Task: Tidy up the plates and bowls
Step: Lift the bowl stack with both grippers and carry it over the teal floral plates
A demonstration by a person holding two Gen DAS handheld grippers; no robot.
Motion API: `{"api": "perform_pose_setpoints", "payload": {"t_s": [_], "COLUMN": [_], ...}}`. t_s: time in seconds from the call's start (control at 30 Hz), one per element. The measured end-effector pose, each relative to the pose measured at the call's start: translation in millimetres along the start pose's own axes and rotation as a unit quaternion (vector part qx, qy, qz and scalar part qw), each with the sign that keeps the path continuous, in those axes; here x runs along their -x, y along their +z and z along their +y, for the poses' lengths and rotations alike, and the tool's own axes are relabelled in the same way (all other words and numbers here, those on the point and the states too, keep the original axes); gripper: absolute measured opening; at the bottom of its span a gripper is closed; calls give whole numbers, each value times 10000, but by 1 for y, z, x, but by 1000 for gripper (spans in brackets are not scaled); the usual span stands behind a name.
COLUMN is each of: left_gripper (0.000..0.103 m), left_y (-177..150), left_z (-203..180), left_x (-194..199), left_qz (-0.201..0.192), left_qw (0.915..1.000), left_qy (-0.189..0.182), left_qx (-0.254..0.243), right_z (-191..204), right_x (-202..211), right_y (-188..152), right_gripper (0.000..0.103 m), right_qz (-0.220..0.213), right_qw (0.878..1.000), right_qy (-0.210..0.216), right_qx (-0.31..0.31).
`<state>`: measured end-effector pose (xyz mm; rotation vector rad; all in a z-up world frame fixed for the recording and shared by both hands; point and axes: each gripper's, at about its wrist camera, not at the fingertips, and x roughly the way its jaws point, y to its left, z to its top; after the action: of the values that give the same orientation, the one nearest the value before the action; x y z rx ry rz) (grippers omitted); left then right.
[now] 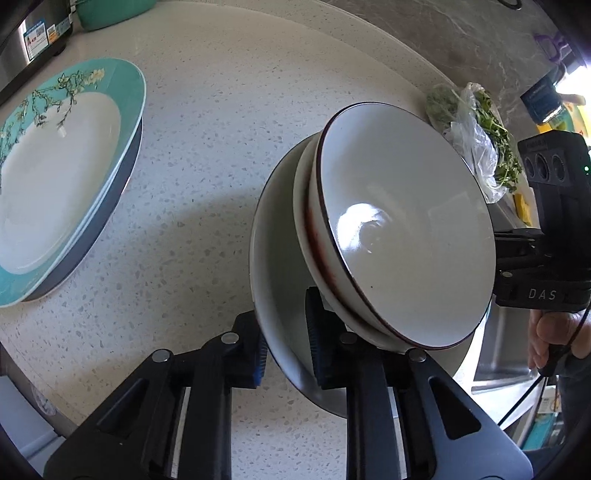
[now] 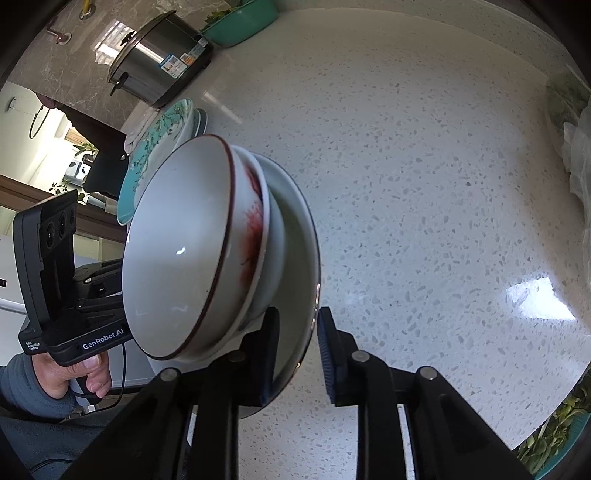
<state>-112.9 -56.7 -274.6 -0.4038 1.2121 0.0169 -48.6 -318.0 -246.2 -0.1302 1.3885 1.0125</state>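
A stack of white bowls (image 1: 402, 240) with dark red rims sits nested in a larger white bowl (image 1: 275, 258). My left gripper (image 1: 286, 350) is shut on the near rim of the large bowl. From the opposite side my right gripper (image 2: 297, 354) straddles the large bowl's rim (image 2: 306, 258), with its outer pad (image 2: 328, 354) a little off the rim. The nested bowls (image 2: 184, 251) show there too. A teal flowered plate (image 1: 55, 177) lies on a stack of plates at the left; it also shows in the right wrist view (image 2: 159, 147).
The speckled white countertop (image 1: 207, 147) holds everything. A steel cooker (image 2: 159, 59) and a green basin (image 2: 240, 18) stand at the back. A plastic bag of greens (image 1: 480, 144) lies to the right. A sink (image 1: 502, 350) lies beyond the counter edge.
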Motion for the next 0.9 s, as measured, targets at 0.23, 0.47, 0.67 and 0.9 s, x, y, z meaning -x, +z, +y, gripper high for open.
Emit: {"api": "perform_pose_setpoints", "payload": {"t_s": [0.23,0.47,0.67,0.9], "left_gripper": [15,13,13,13], "left_y": [0,3,4,0], "left_z": [-1,4,11,10], "left_x": [0,7,7,8], "left_qz": [-79,-59,-3,3], "left_qw": [10000,10000,9997,9996], "left_qy": [43,17,-213,-271], "left_qx": [15,6,135,71], "right_z": [-4,-4,-7,-11], "right_x": [2,2,2,7], "right_y": [-4,-1,1,-1], "right_gripper": [24,23,23,23], "right_qz": [-59,54,63,29], "right_qw": [9999,9999,9997,9997], "right_qy": [40,8,101,106], "right_qx": [-108,-127,-210,-212]}}
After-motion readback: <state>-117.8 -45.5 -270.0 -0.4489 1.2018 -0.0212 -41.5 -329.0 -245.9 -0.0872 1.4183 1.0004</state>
